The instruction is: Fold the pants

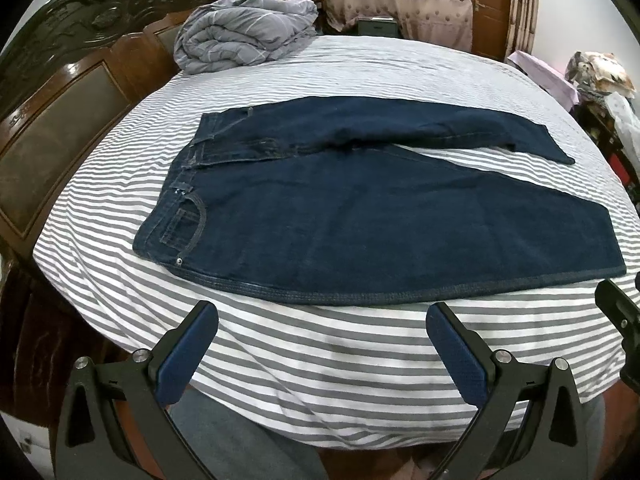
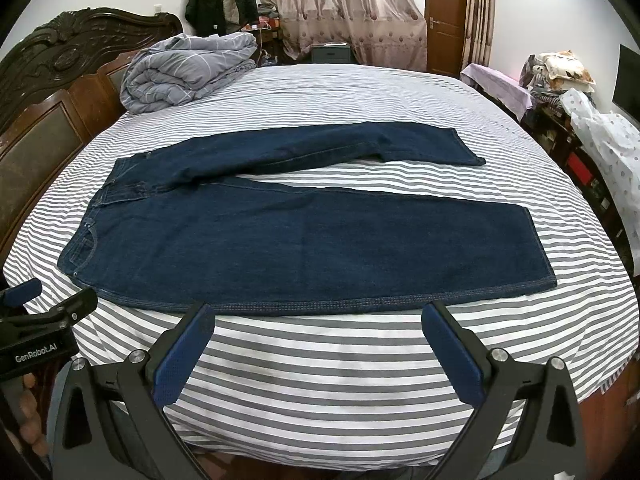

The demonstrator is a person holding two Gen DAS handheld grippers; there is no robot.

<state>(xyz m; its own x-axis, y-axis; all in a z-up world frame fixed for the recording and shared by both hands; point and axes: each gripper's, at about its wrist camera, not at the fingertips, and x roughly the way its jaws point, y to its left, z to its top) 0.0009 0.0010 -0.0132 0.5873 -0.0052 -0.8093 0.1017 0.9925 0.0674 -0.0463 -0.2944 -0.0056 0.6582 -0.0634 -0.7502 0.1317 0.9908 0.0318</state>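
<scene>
pants (image 2: 304, 232): flat on striped bed (image 2: 320, 380), legs apart | left gripper (image 1: 322, 328): wide open, holds nothing | right gripper (image 2: 318, 326): wide open, holds nothing

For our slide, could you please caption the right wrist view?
Open right gripper facing dark blue jeans on striped bed.

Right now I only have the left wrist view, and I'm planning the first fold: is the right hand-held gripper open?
Observer: Yes. The right hand-held gripper is wide open at the near side seam of the jeans, holding nothing.
Operator: And how does my left one look from that side?
Observer: The left hand-held gripper sits just off the waistband corner, over the striped sheet, with no denim between its fingers.
</scene>
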